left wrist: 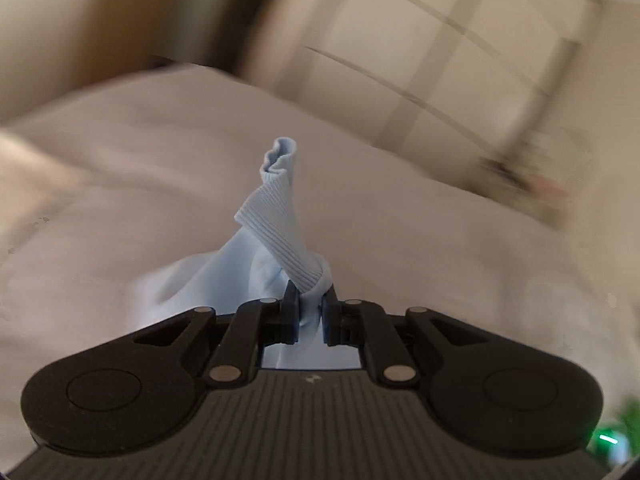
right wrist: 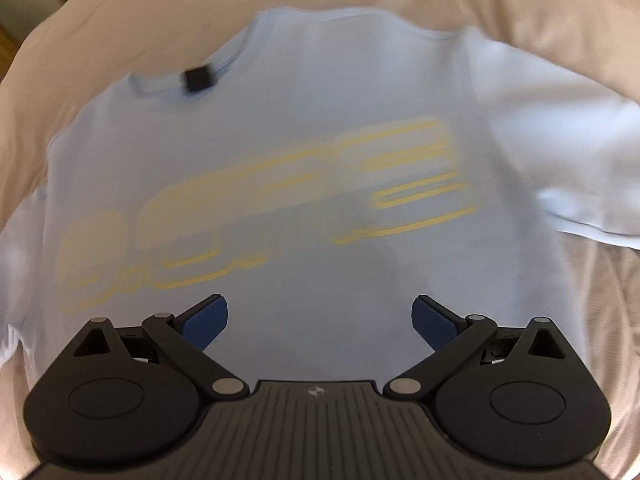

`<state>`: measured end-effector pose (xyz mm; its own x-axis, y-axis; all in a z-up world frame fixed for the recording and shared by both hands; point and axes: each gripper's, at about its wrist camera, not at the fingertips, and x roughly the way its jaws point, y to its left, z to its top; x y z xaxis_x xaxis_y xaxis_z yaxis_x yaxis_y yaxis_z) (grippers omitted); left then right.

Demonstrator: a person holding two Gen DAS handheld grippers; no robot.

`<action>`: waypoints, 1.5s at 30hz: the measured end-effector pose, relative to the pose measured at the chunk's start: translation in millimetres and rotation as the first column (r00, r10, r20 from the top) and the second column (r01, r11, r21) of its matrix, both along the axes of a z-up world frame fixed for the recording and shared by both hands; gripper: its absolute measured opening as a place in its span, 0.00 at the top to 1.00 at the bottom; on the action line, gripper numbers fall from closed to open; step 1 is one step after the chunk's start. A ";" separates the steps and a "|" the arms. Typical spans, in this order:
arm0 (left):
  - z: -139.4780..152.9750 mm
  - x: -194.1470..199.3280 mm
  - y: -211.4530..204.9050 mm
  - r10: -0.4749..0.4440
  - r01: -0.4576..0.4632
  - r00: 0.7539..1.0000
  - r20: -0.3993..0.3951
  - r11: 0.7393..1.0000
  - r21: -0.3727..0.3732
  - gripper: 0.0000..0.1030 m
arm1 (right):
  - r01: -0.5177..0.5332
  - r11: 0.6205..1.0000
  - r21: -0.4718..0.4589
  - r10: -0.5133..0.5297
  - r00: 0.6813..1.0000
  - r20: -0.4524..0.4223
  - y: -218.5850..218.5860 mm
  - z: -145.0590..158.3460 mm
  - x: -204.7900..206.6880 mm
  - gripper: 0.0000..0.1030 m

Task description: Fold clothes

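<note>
The shirt (right wrist: 304, 168) is soft, matt, pale blue cloth, its cuff (left wrist: 280, 232) finely ribbed knit. The sheet (right wrist: 560, 8) under it is matt, creased off-white fabric. Both grippers (left wrist: 309, 316) (right wrist: 320, 322) look like matt black plastic (ridged decks, dull metal rivets), with textured blue pads (right wrist: 206, 320).

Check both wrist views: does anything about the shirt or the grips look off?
Mostly fine. The light blue T-shirt lies spread on the pale bedding, under the open right gripper. One oddity: the left gripper is shut on a bunched wad at the ribbed collar band, twisted and standing up, not on a flat edge.
</note>
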<state>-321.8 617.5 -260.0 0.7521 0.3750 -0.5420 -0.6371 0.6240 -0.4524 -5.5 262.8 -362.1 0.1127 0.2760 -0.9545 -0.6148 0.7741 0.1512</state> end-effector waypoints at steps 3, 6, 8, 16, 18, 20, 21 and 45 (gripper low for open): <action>-28.9 59.6 -35.1 -0.201 0.200 0.979 0.005 0.972 -0.124 0.82 | 0.039 0.999 0.021 -0.040 0.999 0.017 -21.0 8.5 15.7 0.02; -73.5 95.0 -64.6 -0.299 0.267 0.950 -0.086 0.925 -0.269 0.81 | 0.072 0.997 0.032 -0.073 0.997 0.034 -33.3 9.0 30.7 0.02; -87.8 96.7 -73.3 -0.326 0.273 0.934 -0.146 0.916 -0.295 0.81 | 0.098 0.994 0.052 -0.099 0.995 0.016 -44.8 9.0 35.1 0.02; -81.6 19.6 -47.5 -0.191 0.104 0.928 -0.321 0.958 -0.269 0.81 | 0.165 0.946 0.277 -0.104 0.969 -0.223 -52.7 -7.5 43.8 0.33; -82.8 11.0 -30.4 -0.143 0.052 0.924 -0.354 0.965 -0.256 0.81 | 0.196 0.927 0.321 -0.093 0.947 -0.309 -42.5 -18.0 44.6 0.42; -82.3 -0.7 -19.2 -0.111 0.020 0.924 -0.367 0.970 -0.243 0.81 | 0.217 0.915 0.339 -0.083 0.926 -0.368 -29.9 -28.3 43.2 0.41; -83.2 -5.5 -15.9 -0.100 0.007 0.924 -0.369 0.970 -0.244 0.81 | 0.228 0.910 0.347 -0.078 0.915 -0.397 -23.5 -33.4 42.3 0.41; -118.9 32.7 -30.3 -0.157 0.102 0.861 -0.484 0.985 -0.139 0.81 | 0.190 0.897 0.399 -0.175 0.982 -0.075 -39.5 -10.3 69.2 0.93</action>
